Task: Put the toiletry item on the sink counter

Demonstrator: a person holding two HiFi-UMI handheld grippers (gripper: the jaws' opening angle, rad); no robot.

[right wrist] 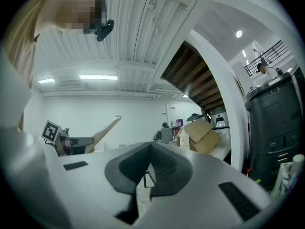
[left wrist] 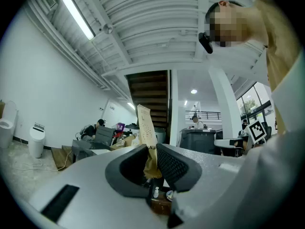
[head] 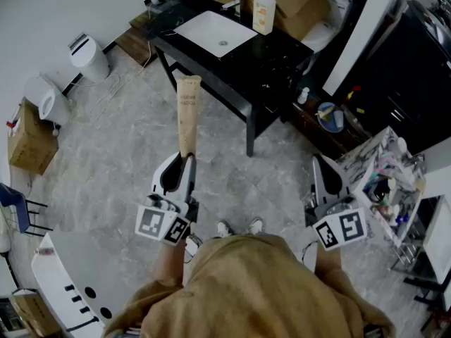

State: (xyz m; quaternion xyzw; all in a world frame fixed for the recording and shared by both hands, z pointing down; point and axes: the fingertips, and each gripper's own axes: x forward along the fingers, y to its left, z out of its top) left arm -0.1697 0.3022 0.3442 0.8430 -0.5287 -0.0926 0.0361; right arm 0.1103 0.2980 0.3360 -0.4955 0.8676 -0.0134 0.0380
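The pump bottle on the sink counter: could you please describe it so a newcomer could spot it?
Find the black sink counter at the top of the head view, with its white basin. Just right of the basin, before a cardboard box, stands the pump bottle: the only pale yellow container there, with a white pump.

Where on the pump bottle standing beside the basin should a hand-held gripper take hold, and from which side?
Probably across the broad body of the pump bottle, below the narrow pump head, approaching level from the near edge of the counter. The bottle stands upright, a cardboard box crowds its far side, and the faucet stands at its left.
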